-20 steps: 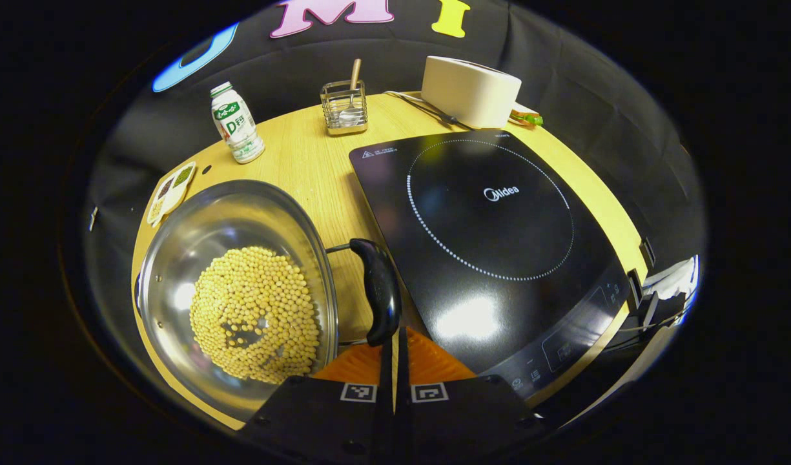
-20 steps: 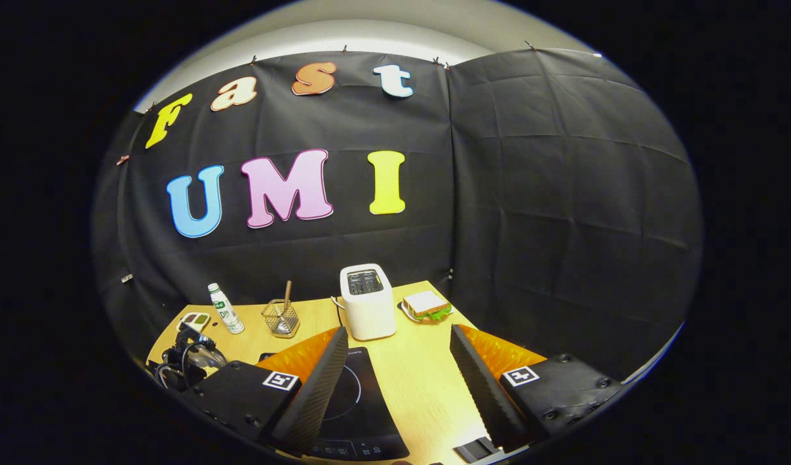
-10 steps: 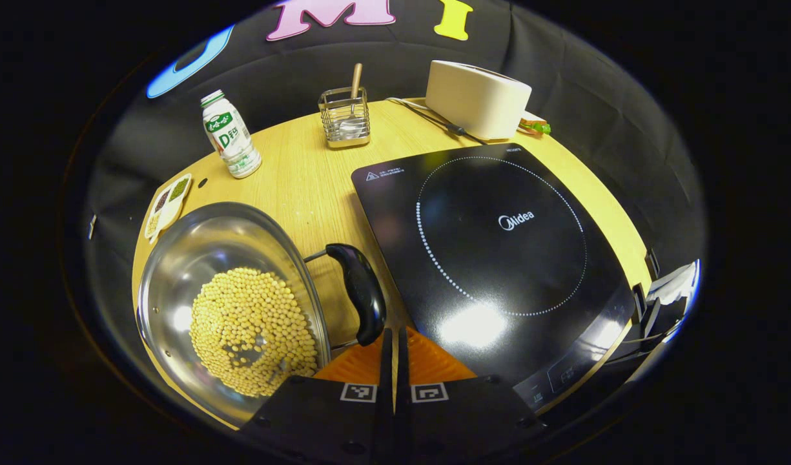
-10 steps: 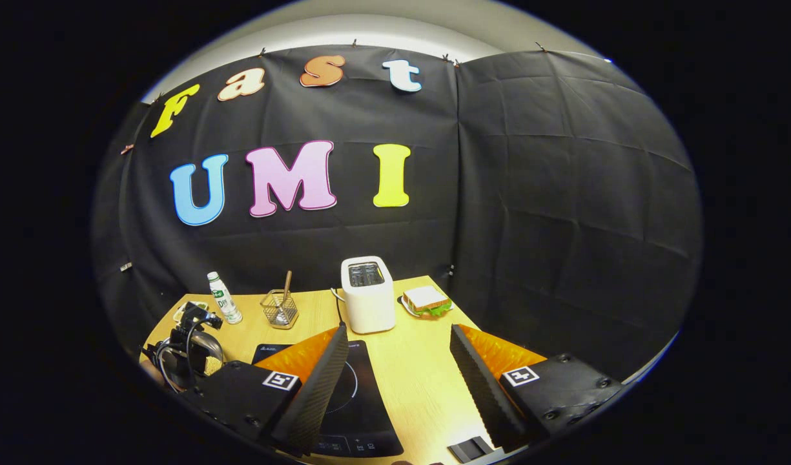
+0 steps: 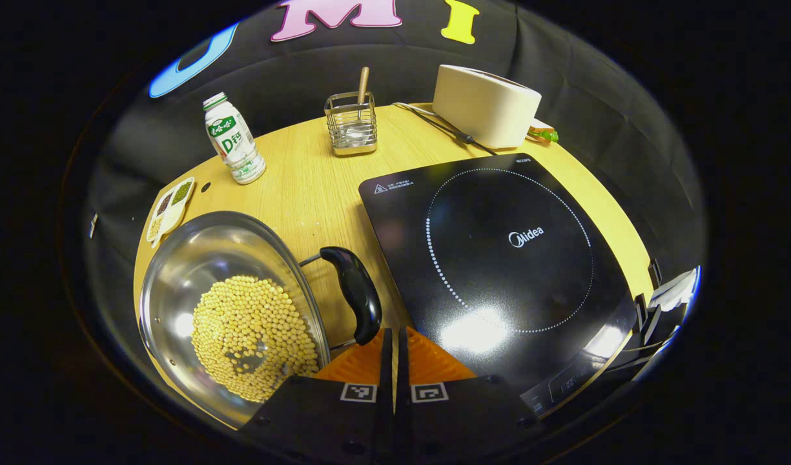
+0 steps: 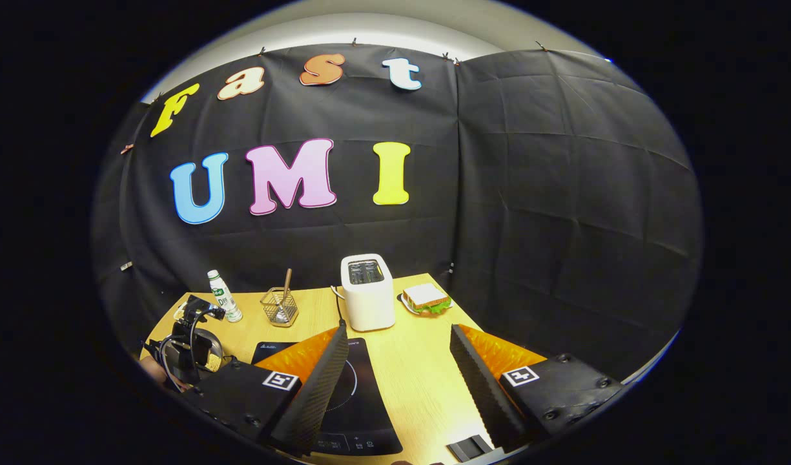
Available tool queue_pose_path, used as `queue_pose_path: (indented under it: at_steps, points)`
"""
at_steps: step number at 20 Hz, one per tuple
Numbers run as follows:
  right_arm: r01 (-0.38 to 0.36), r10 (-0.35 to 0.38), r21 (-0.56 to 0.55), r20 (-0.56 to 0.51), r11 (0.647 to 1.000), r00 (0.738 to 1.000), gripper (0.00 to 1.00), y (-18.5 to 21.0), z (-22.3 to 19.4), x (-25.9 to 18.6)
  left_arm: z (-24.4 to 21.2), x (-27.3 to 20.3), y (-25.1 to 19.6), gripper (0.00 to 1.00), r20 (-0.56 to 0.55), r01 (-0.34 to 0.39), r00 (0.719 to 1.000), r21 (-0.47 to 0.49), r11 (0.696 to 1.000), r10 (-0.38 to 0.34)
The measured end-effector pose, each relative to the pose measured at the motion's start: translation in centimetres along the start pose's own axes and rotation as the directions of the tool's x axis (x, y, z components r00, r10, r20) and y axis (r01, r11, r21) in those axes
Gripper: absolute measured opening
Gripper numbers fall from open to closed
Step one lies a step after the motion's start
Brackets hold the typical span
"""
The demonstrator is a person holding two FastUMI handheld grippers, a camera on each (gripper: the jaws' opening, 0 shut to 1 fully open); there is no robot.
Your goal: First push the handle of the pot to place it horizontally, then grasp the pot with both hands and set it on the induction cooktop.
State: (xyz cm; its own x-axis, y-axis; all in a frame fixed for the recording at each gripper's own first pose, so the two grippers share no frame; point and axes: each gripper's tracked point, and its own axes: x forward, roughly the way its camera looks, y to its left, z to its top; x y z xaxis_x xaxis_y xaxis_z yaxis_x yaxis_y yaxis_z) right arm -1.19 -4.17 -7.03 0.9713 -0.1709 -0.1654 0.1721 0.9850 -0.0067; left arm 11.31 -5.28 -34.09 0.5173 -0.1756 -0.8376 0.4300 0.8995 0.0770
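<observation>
Your left gripper [image 5: 395,332] has its fingers pressed together on nothing, a blunt tip just beside the lower end of the pot's handle [image 5: 355,294], likely so you can push it. The pot [image 5: 230,310], with beans in it, sits on the table [image 5: 305,181] left of the cooktop [image 5: 498,258]. The gap between handle and cooktop edge is narrow. Your right gripper [image 6: 398,374] hovers wide open and empty above the table's right side, with open room there.

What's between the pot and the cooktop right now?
In the left gripper view, the pot's black handle lies in that gap over bare table, with the shut left gripper just behind its near end.
</observation>
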Motion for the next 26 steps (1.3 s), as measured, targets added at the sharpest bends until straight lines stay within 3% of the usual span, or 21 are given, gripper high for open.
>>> queue_pose_path:
  at_steps: [8, 13, 17, 20, 24, 26]
  points:
    - [-0.040, 0.040, -0.025, -0.007, 0.999, 0.999, 0.99, 2.2, -0.3, -1.0, -0.7, -3.7, -0.5, 0.05, 0.123, 0.030, 0.992, -0.064, 0.998, -0.022]
    - [-0.083, 0.082, -0.058, -0.030, 0.995, 0.996, 0.99, 4.5, -1.1, -1.5, -1.8, -8.2, -0.2, 0.06, 0.261, 0.058, 0.965, -0.098, 0.994, -0.030]
    - [-0.127, 0.123, -0.079, -0.064, 0.989, 0.990, 0.99, 7.1, -2.2, -1.4, -3.4, -11.6, 2.5, 0.13, 0.341, 0.041, 0.940, -0.177, 0.983, 0.023]
    - [-0.182, 0.175, -0.083, -0.087, 0.980, 0.981, 0.99, 10.1, -2.9, -1.4, -4.5, -14.2, 5.9, 0.29, 0.394, 0.016, 0.915, -0.250, 0.968, 0.086]
    - [-0.257, 0.247, -0.087, -0.109, 0.963, 0.963, 0.99, 15.5, -3.4, -0.8, -6.3, -17.2, 11.2, 0.96, 0.441, -0.007, 0.879, -0.367, 0.930, 0.181]
    - [-0.295, 0.285, -0.074, -0.122, 0.953, 0.951, 0.99, 18.8, -3.7, -0.4, -7.6, -18.3, 14.1, 0.96, 0.437, -0.044, 0.866, -0.415, 0.909, 0.242]
